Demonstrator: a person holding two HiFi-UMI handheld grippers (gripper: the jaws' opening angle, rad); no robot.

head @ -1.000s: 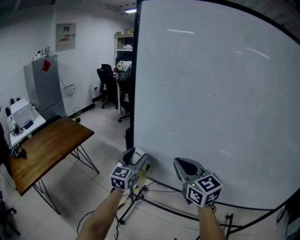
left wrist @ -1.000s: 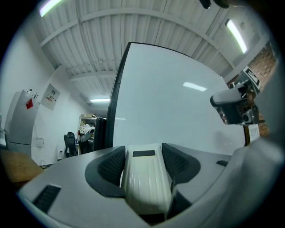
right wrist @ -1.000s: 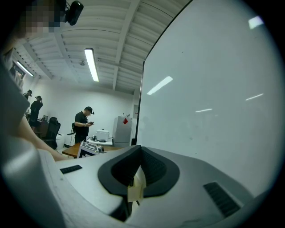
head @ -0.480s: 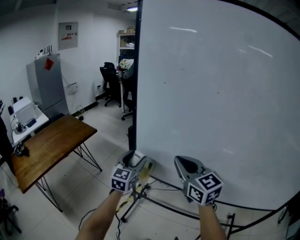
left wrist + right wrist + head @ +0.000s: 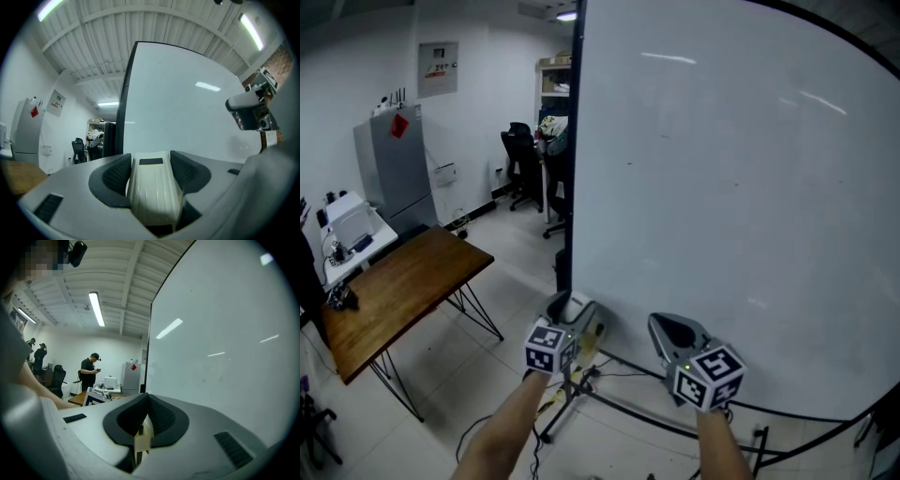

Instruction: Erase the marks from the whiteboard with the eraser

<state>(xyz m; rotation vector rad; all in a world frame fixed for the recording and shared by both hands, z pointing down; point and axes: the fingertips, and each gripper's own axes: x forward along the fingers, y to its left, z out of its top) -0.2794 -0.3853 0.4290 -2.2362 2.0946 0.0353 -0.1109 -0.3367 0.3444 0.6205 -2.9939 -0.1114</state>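
The big whiteboard (image 5: 722,187) fills the right of the head view and looks almost clean, with only faint specks (image 5: 629,164). My left gripper (image 5: 569,314) is shut on a white eraser (image 5: 573,307) and is held low, near the board's bottom left corner. In the left gripper view the eraser (image 5: 152,192) sits lengthwise between the dark pads (image 5: 117,173), with the whiteboard (image 5: 187,108) ahead. My right gripper (image 5: 675,333) hangs beside it below the board, jaws together and empty. In the right gripper view that right gripper (image 5: 147,400) has the whiteboard (image 5: 225,333) to its right.
A wooden table (image 5: 394,291) on thin legs stands at the left. Behind it are a grey cabinet (image 5: 394,169) and office chairs (image 5: 520,164). The board's stand and cables (image 5: 581,384) lie on the floor under my hands. People (image 5: 89,371) stand far back in the room.
The left gripper with the eraser has edged slightly up towards the board's lower corner. The right gripper has stayed put.
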